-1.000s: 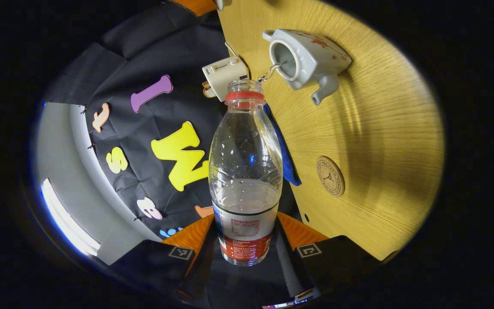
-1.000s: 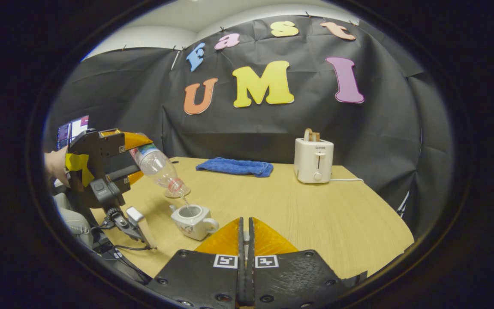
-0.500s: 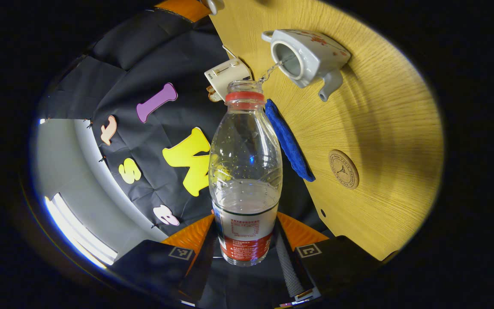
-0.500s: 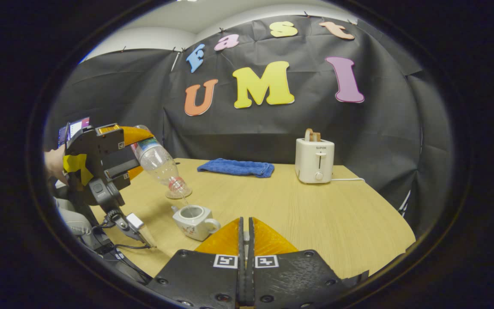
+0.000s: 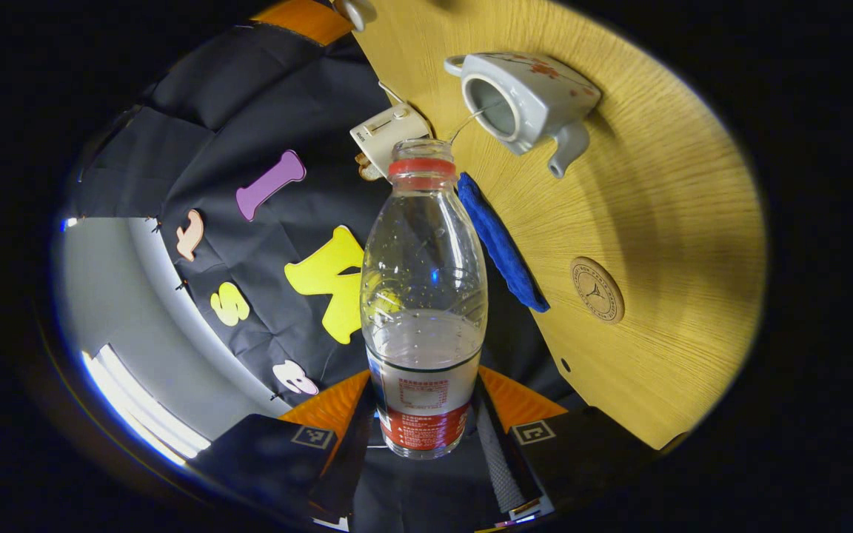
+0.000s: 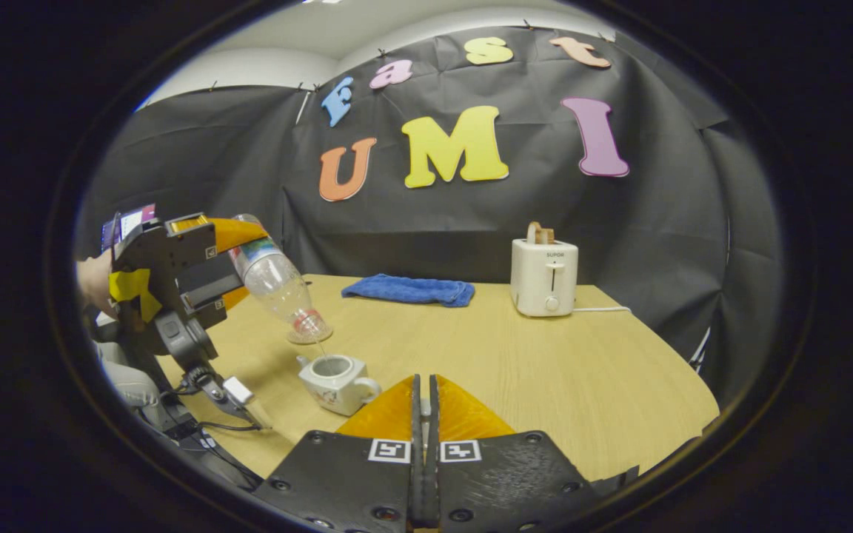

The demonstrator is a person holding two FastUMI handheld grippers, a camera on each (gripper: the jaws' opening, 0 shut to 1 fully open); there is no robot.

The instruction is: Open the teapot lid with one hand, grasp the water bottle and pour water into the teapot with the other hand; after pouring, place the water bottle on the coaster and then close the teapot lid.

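Your left gripper (image 5: pixel 426 414) pinches the bottle (image 5: pixel 424 296), tipped mouth-down just above the open teapot (image 6: pixel 334 381) on the desk (image 6: pixel 515 370). Your right gripper (image 6: pixel 424 414) is pressed together near the teapot; whether it holds anything, you cannot tell. The coaster (image 5: pixel 597 289) lies well apart from the teapot.

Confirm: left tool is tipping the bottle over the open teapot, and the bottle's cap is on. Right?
Not quite: the cap is off. In the left gripper view the water bottle has a bare open mouth, with a thin stream running into the open teapot. The left tool is tipping it as you say.

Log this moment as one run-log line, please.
phase: pouring | left gripper: holds water bottle tilted over open teapot | right gripper: fingers shut | coaster: bare
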